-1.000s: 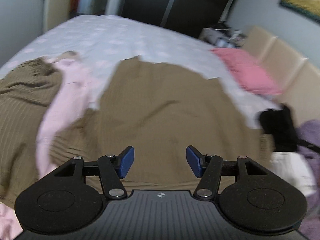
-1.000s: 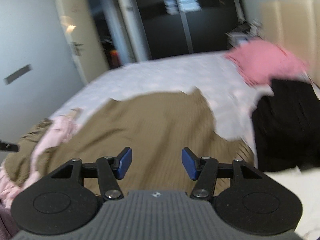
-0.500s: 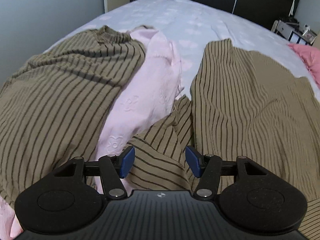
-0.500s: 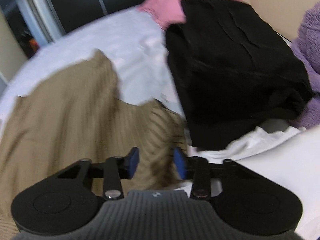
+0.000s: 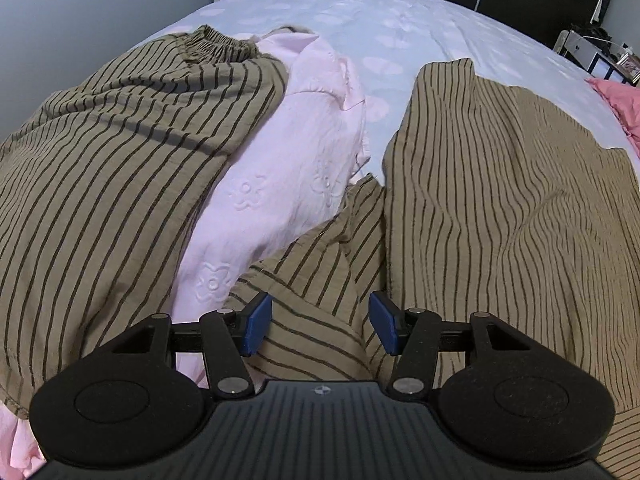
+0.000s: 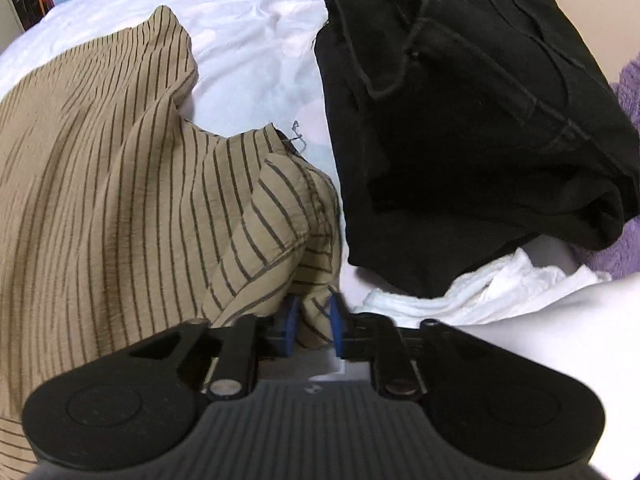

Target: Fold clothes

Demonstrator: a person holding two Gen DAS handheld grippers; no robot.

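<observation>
A: Status on left gripper (image 5: 320, 330)?

B: Jaws spread wide, nothing between the blue pads (image 5: 256, 322). It sits low over a bunched fold of the striped tan garment (image 5: 500, 208), which lies spread on the pale bedsheet (image 5: 384, 20).

A: Right gripper (image 6: 313, 326)?

B: Jaws pinched in on a corner of the same striped tan garment, fabric bunched between the pads (blue tips mostly buried in cloth).

A: Neighbours?

B: Left view: pink embossed garment (image 5: 280, 168) lies across the striped cloth, part tucked under a second striped piece with an elastic waistband (image 5: 216, 42). Right view: black garment (image 6: 472, 120) just beside the gripped corner, on top of white cloth (image 6: 460, 296); purple fabric (image 6: 628, 92) at the far right edge.
</observation>
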